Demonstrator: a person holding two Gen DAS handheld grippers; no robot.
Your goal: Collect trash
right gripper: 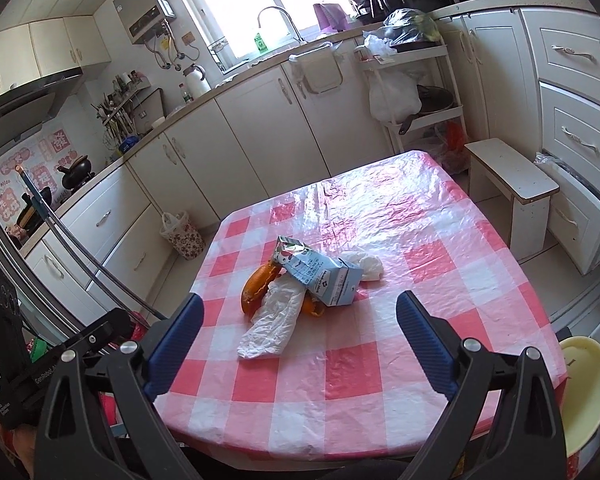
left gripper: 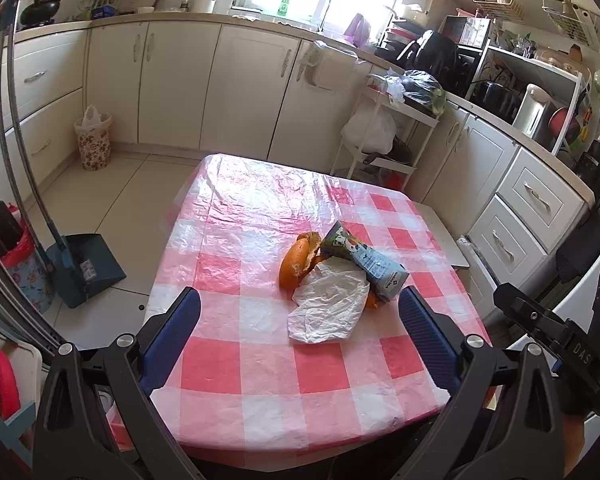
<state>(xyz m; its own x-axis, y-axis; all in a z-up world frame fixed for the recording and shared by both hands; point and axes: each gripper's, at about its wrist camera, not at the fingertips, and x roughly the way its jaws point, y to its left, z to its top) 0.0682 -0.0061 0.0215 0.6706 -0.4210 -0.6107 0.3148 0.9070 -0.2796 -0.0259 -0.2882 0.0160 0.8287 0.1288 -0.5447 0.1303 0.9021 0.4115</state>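
Checked tablecloth (left gripper: 260, 360), trash pile (left gripper: 332, 276); both tools (left gripper: 300, 308) (right gripper: 298, 312) agape above.

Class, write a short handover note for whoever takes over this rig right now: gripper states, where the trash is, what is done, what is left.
Left gripper: open, empty, short of the pile.
Right gripper: open, empty, also short of it.
Trash sits mid-table on the checked tablecloth: milk carton lying across orange peel and a crumpled white wrapper; a second white wad behind the carton.
Done: nothing collected.
Left: pick up all pieces; a floral bin stands on the floor by the cabinets.
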